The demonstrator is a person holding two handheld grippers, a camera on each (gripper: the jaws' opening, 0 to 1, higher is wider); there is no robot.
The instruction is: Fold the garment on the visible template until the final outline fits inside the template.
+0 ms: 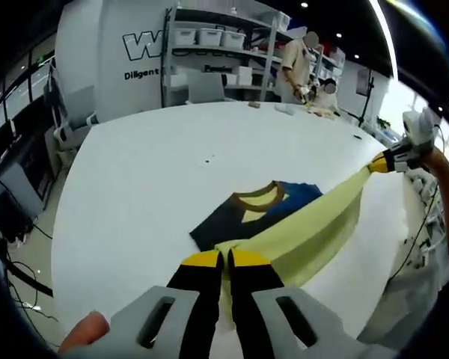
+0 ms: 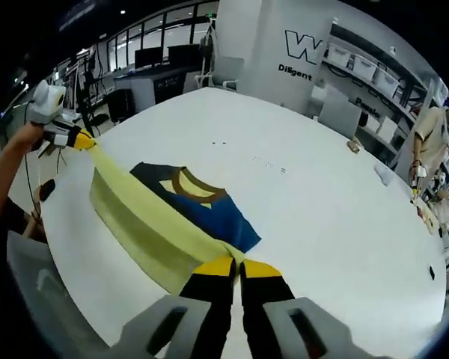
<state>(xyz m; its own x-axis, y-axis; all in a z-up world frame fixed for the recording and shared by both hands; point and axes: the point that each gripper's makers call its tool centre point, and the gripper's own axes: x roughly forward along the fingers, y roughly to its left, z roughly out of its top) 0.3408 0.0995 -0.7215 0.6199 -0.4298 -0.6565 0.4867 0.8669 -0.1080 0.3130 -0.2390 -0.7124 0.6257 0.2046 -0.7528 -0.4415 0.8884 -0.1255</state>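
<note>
A shirt (image 1: 314, 224) with a pale yellow body, dark and blue shoulders and a brown collar (image 1: 258, 198) lies on the white table (image 1: 157, 149). Its yellow edge is lifted and stretched taut between both grippers. My left gripper (image 1: 224, 259) is shut on one end of that edge. Off to the right, the right gripper (image 1: 385, 162) pinches the other end. In the right gripper view, my right gripper (image 2: 238, 265) is shut on the yellow cloth of the shirt (image 2: 142, 217) beside the blue part. The left gripper (image 2: 78, 138) holds the far corner, with the collar (image 2: 194, 185) flat behind it.
Shelves with bins (image 1: 209, 37) and a grey chair (image 1: 206, 86) stand beyond the table's far edge. Two people (image 1: 295, 63) work at the back right. Desks with monitors (image 2: 157, 56) are across the room. Small items (image 2: 352, 146) lie near the table's far rim.
</note>
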